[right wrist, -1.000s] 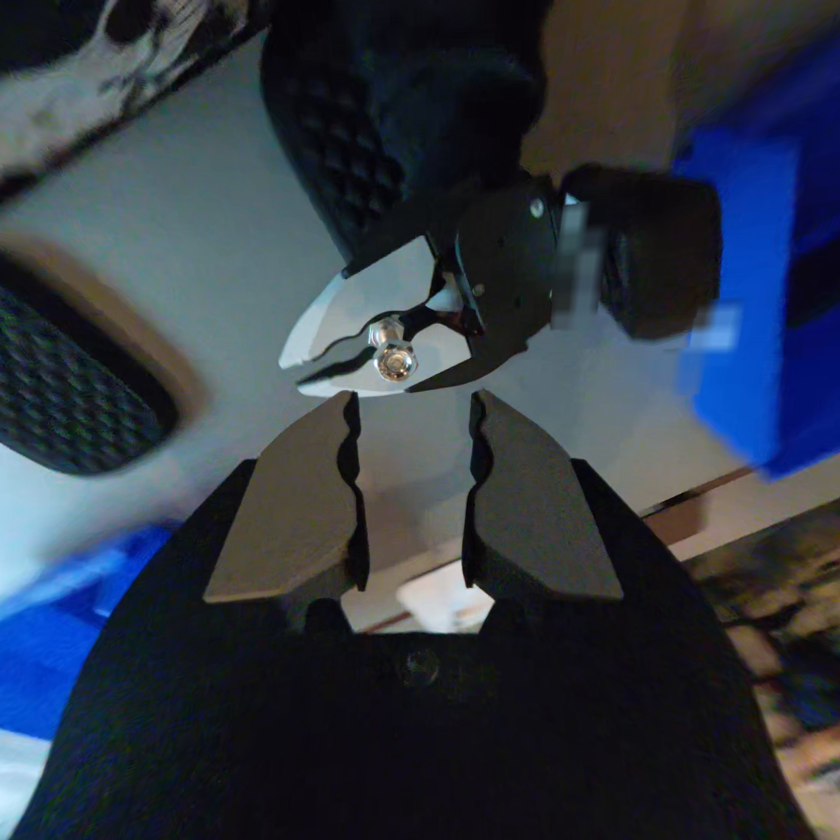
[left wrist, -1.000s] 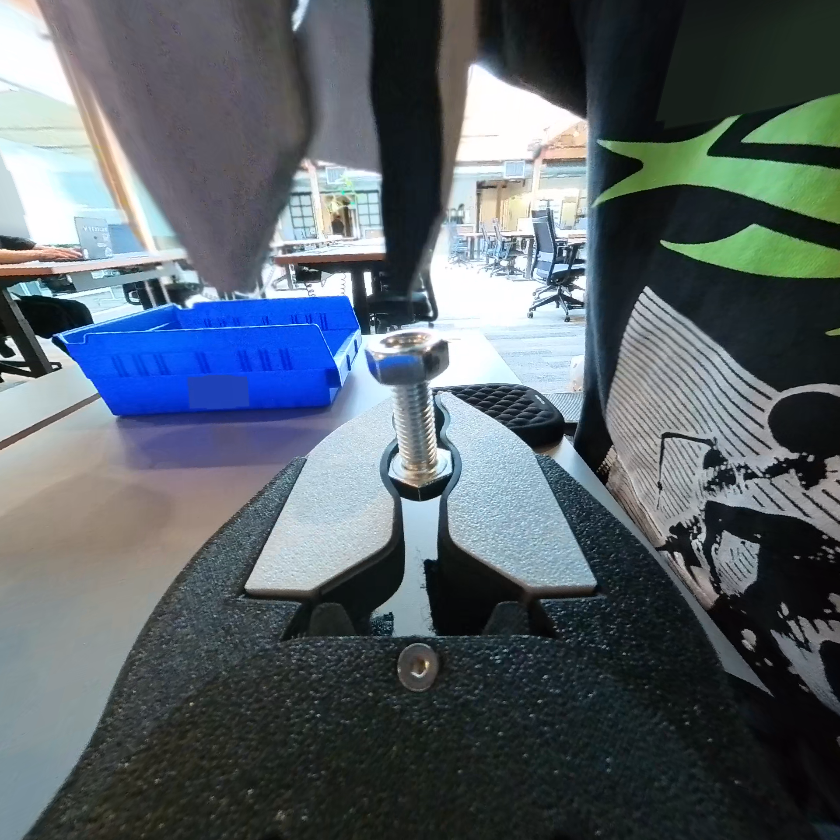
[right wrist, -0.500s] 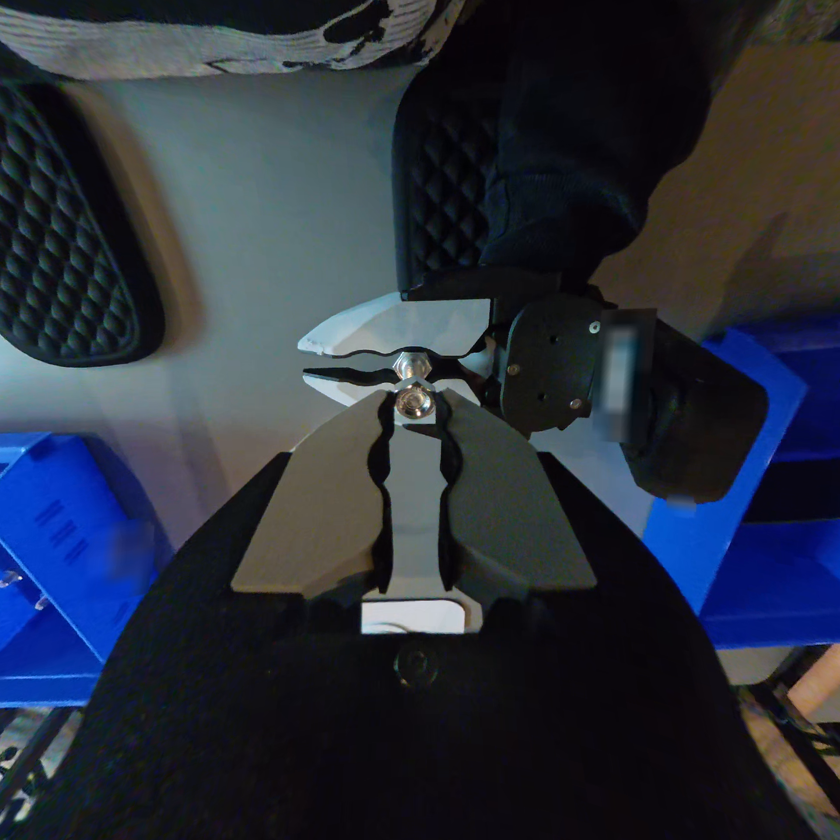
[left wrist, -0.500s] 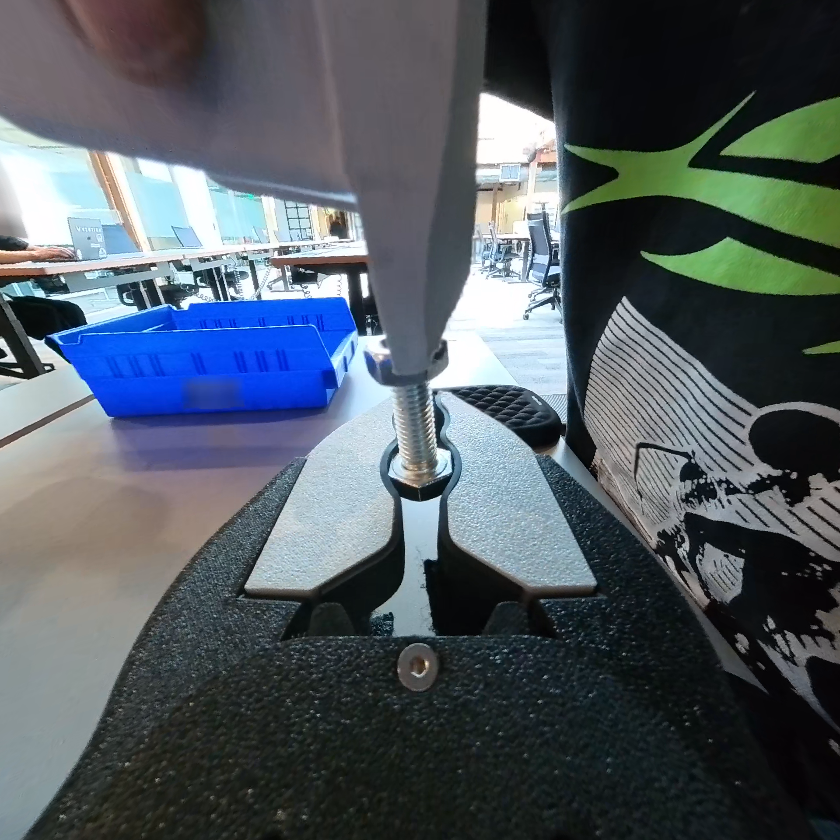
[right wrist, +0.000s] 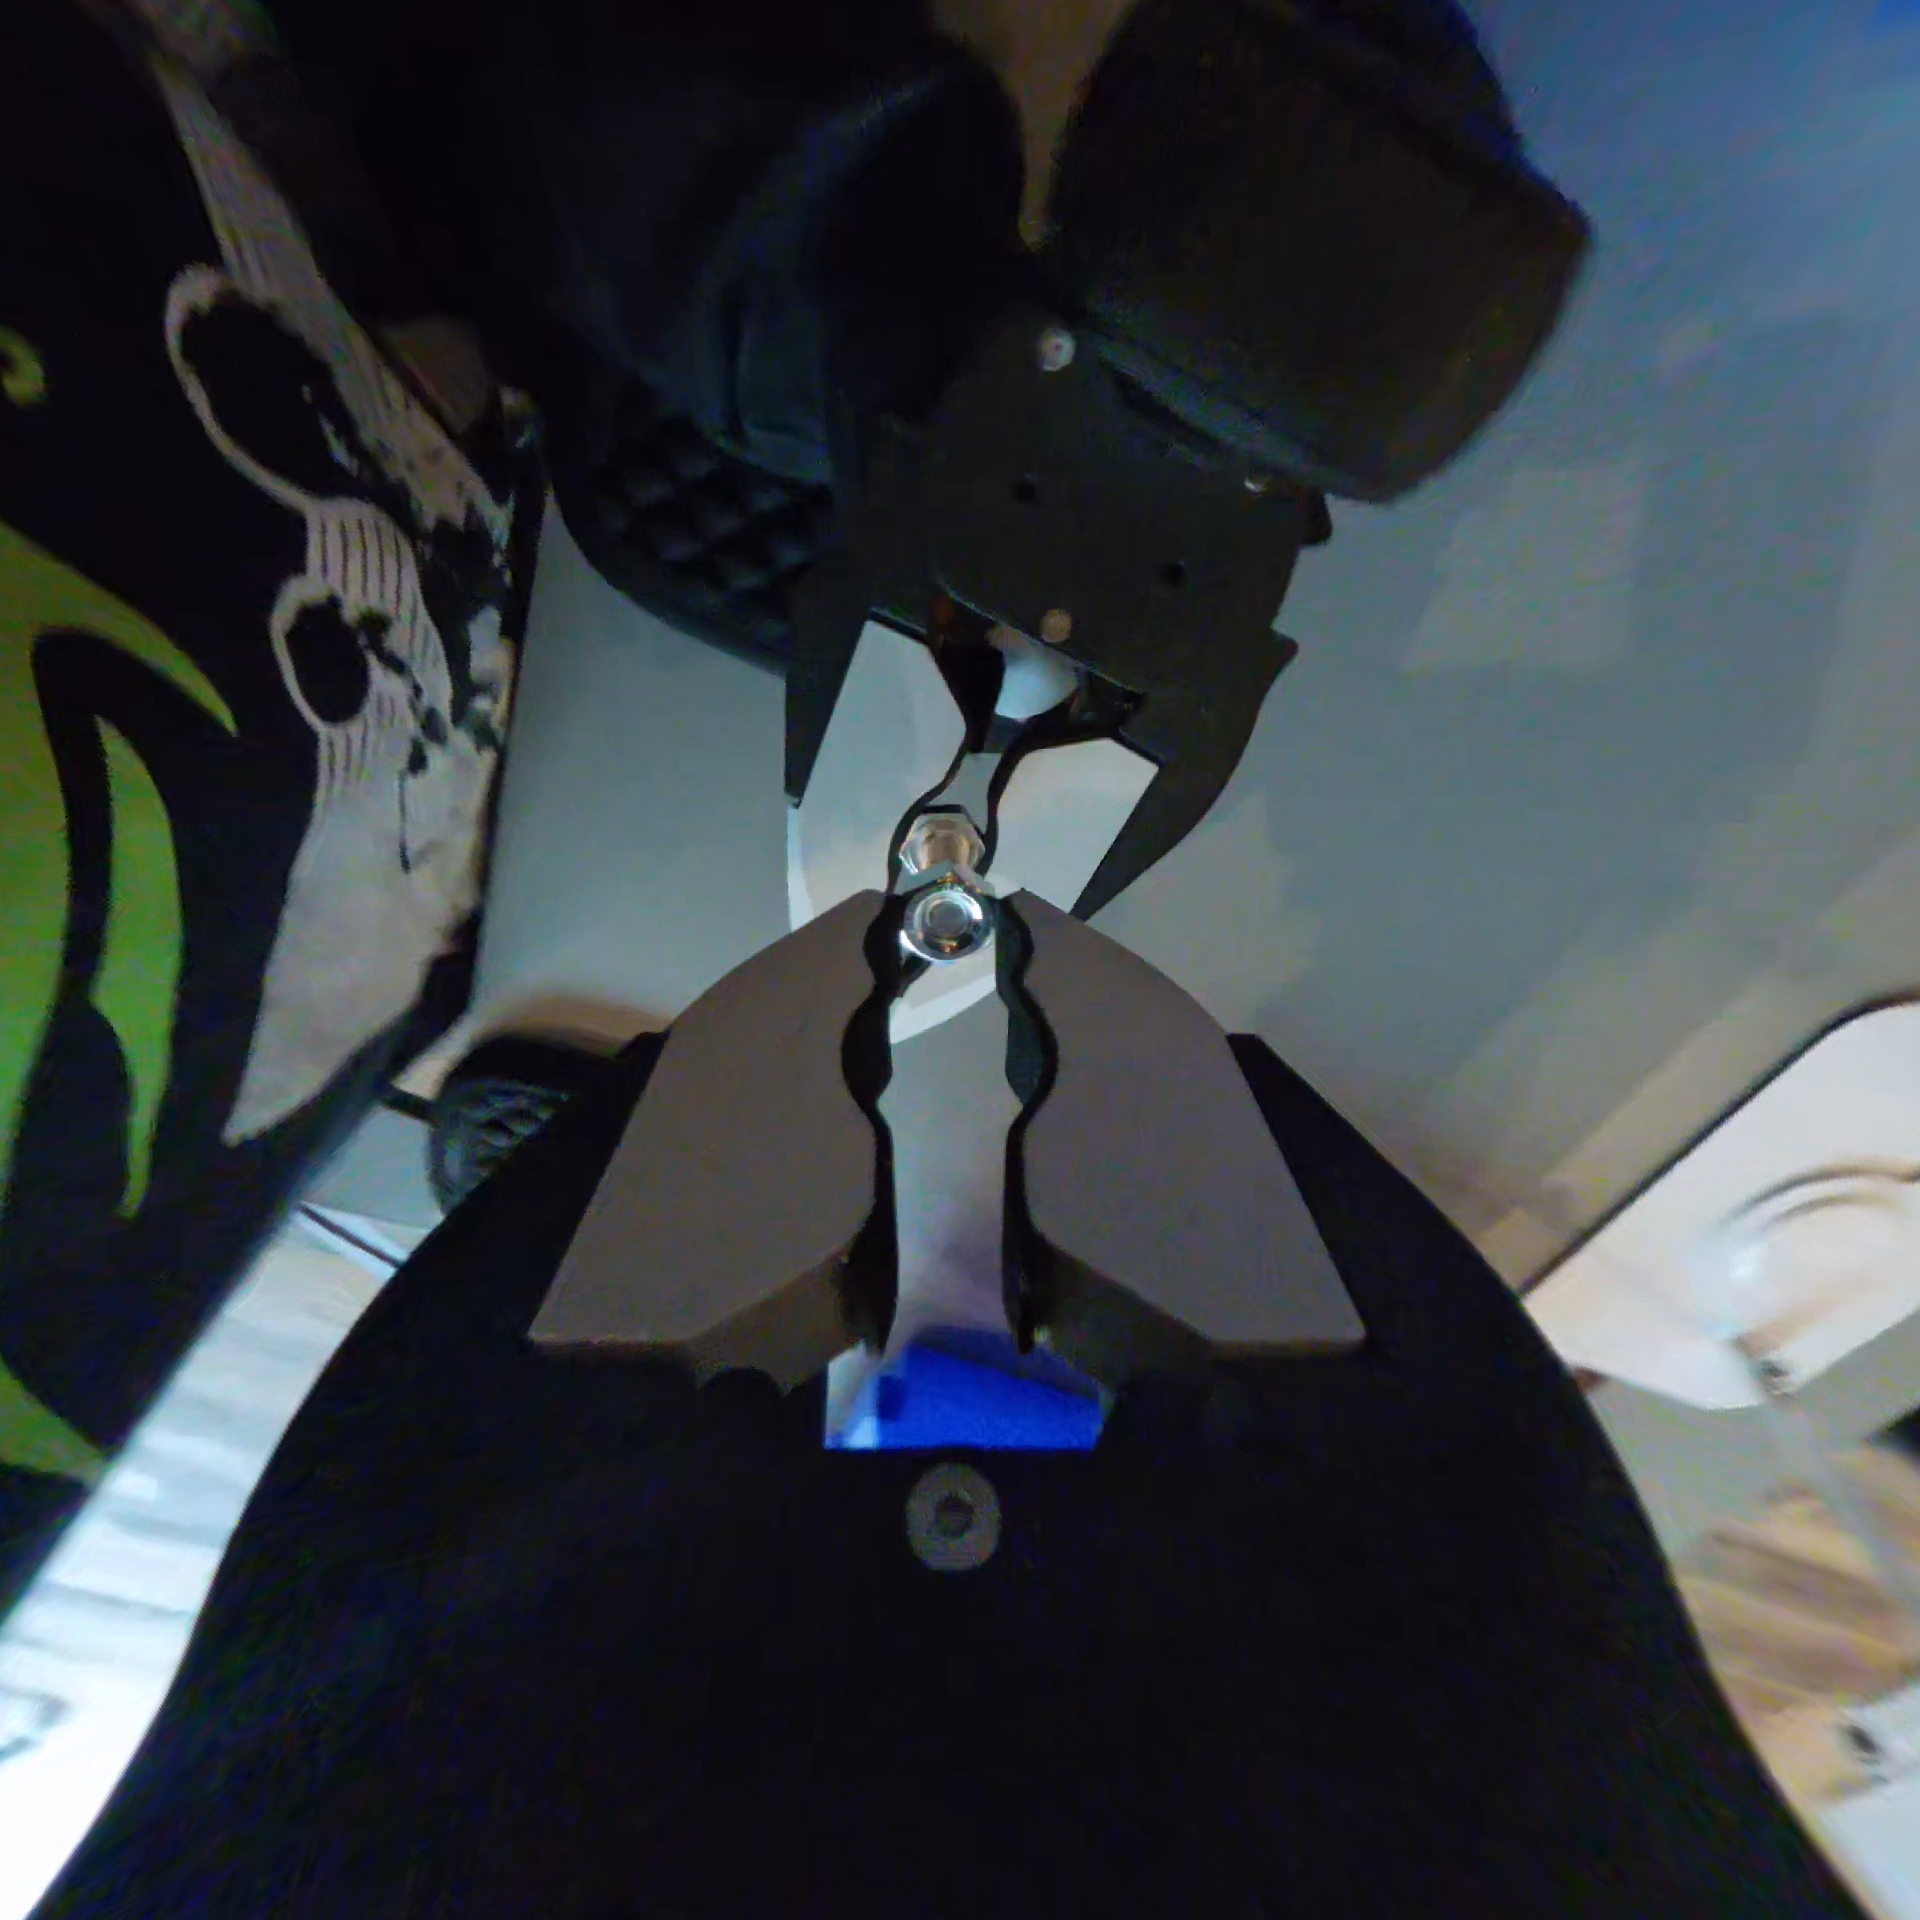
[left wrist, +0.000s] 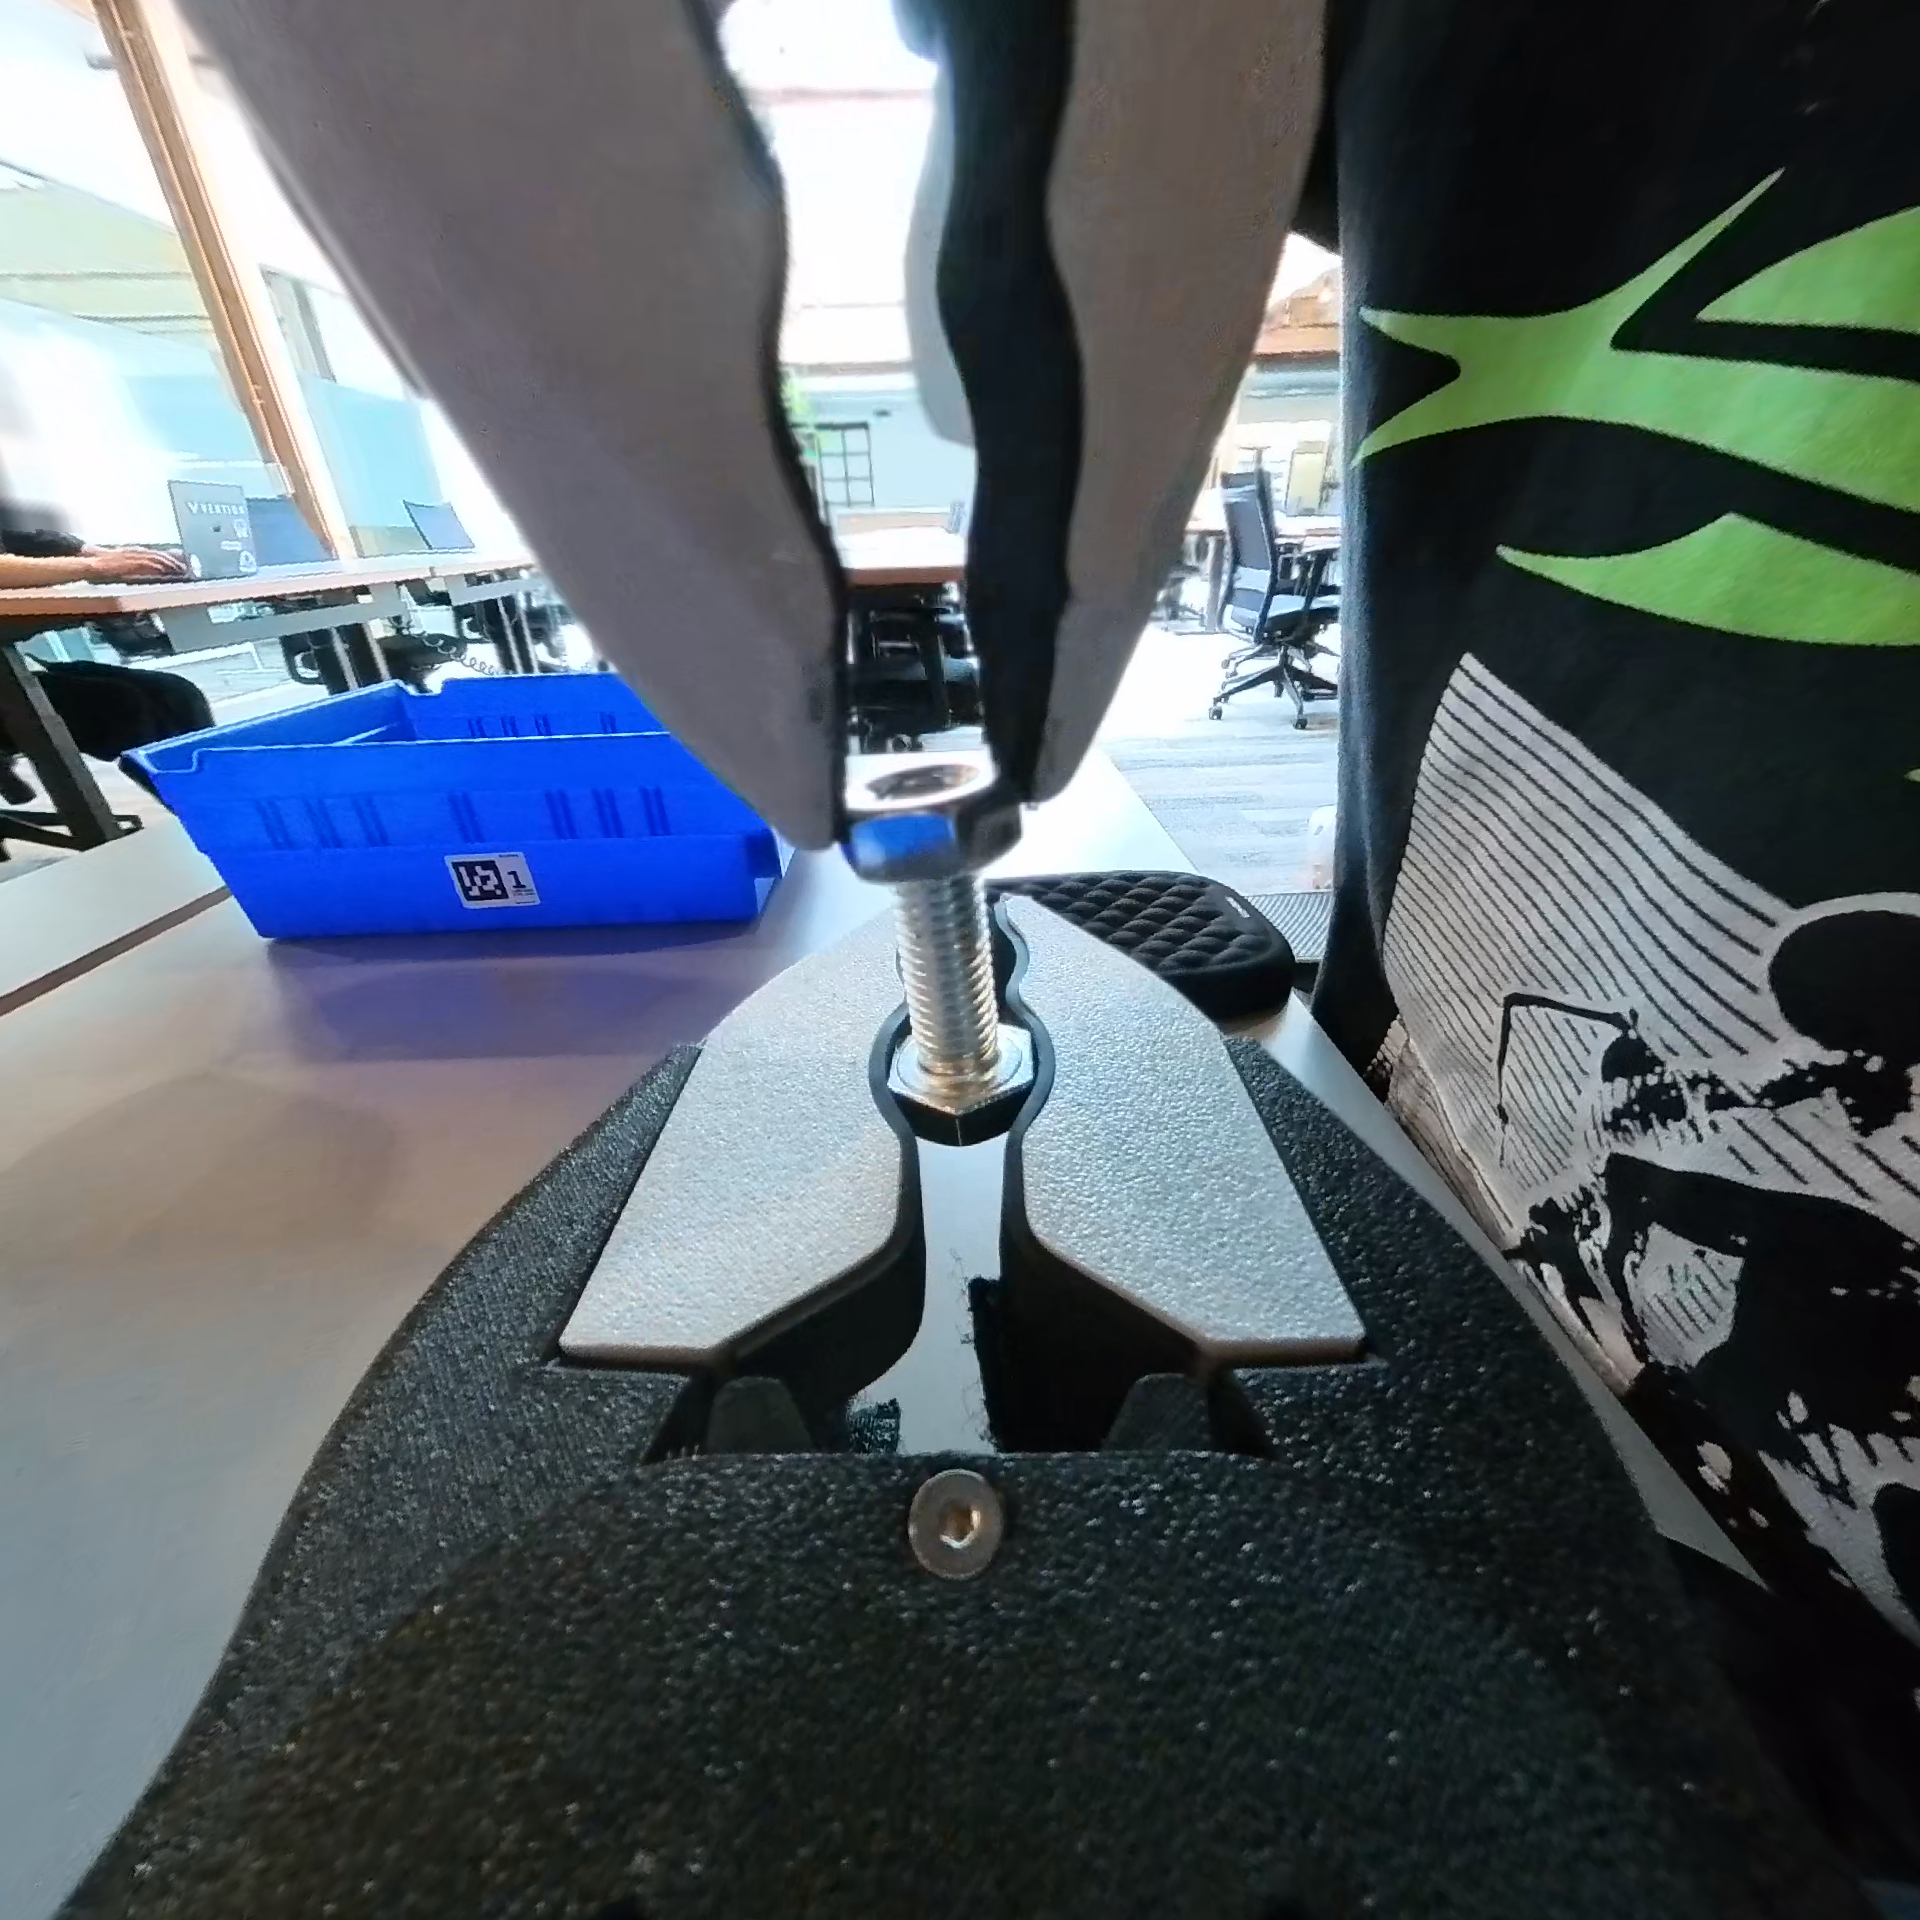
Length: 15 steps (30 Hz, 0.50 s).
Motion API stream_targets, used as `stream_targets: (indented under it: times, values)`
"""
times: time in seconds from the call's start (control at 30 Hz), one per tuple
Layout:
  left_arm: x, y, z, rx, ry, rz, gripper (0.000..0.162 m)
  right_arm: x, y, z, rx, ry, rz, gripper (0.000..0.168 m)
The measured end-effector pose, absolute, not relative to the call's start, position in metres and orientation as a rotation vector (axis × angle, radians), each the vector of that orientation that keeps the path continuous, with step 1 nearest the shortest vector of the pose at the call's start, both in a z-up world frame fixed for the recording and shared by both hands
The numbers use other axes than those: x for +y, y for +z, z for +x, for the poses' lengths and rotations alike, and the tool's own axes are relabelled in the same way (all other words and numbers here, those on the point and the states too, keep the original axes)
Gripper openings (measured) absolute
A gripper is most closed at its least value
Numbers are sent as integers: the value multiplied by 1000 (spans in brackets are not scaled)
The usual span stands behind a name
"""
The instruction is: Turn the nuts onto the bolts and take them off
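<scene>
The left gripper (left wrist: 961, 1081) has its two grey fingers (left wrist: 769, 1174) pressed in on the hex head of a bolt (left wrist: 948, 987), which sits in the notch near the fingertips with its threaded shank standing upright out of them. At the top end of that shank is a nut (left wrist: 925, 805), and the right gripper (left wrist: 914, 800) comes down onto it from above, its fingertips clamped on the nut's flats, one on each side. From the right wrist view the same nut (right wrist: 940, 923) shows between the right gripper's (right wrist: 940, 925) tips, with the bolt (right wrist: 938, 854) just beyond it and the left gripper (right wrist: 940, 831) closed round the far end. Beyond the left fingers, off to their left, a blue bin (left wrist: 468, 800) rests on the grey table (left wrist: 260, 1143). Just past the tips to the right lies a black quilted pad (left wrist: 1143, 925), and beside it stands a person in a black printed shirt (left wrist: 1662, 831)
</scene>
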<state>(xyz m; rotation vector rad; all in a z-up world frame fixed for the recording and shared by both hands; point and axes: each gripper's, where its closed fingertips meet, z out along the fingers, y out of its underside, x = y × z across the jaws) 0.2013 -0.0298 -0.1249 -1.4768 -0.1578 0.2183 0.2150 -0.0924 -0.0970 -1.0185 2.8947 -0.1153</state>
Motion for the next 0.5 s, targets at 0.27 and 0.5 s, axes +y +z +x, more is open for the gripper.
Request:
stream_targets:
  times: [0.27, 0.5]
  values:
    - [-31, -124, 202, -156, 219, -1469, 10, -93, -96, 216, 2892, -164, -971, 34]
    - [-30, -123, 202, -152, 214, -1468, 10, -98, -80, 222, 2295, -216, -2146, 40]
